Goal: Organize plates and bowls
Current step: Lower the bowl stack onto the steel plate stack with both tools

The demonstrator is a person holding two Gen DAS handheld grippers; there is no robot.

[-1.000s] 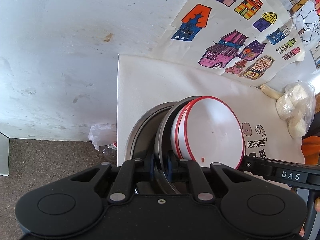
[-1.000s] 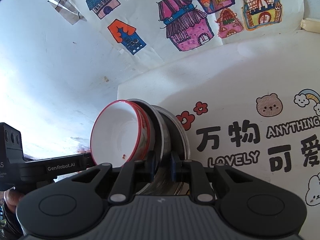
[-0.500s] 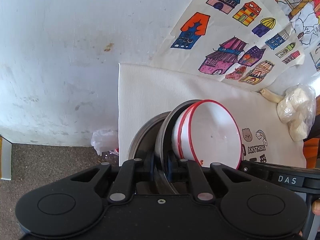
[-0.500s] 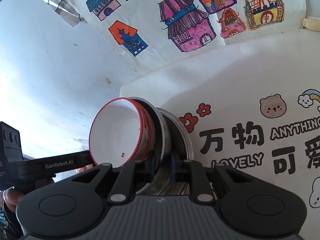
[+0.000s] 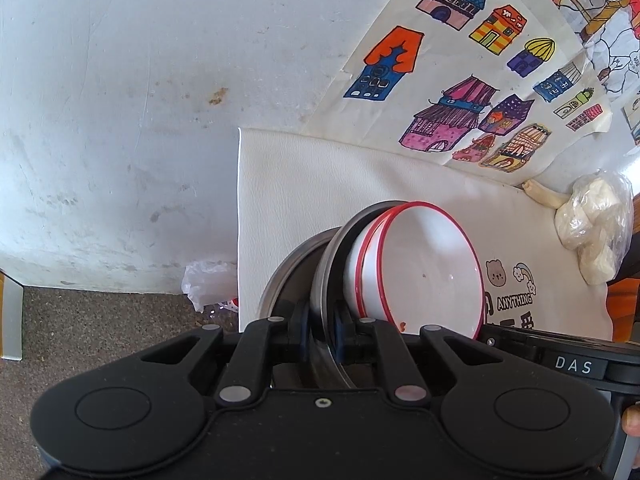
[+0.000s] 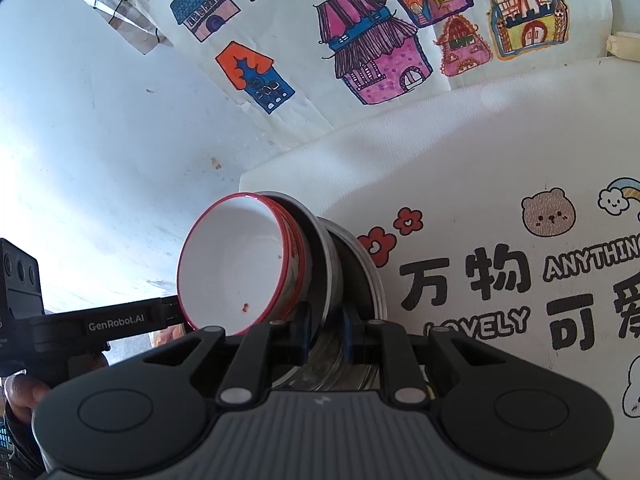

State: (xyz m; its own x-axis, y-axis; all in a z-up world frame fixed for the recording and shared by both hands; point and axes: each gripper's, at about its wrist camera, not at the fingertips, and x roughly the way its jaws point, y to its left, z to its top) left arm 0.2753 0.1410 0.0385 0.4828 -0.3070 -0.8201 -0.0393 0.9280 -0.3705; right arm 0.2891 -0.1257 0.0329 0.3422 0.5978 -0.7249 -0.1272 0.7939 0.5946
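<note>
Left gripper [image 5: 320, 336] and right gripper [image 6: 325, 332] both clamp steel plate [image 5: 326, 280] rim, red-rimmed bowls [image 5: 424, 268] tilted, frame center.

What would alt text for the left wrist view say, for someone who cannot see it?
The left gripper, jaws shut, clamps the rim of a steel bowl holding nested red-rimmed white bowls, tilted above a white mat. Colourful house drawings lie beyond, a plastic bag at the right.

The left gripper [image 5: 320, 336] is built of matte black plastic, with round silver pivot pins and blue finger pads; the right gripper [image 6: 325, 330] is grey-ribbed (white "DAS" lettering is seen).
</note>
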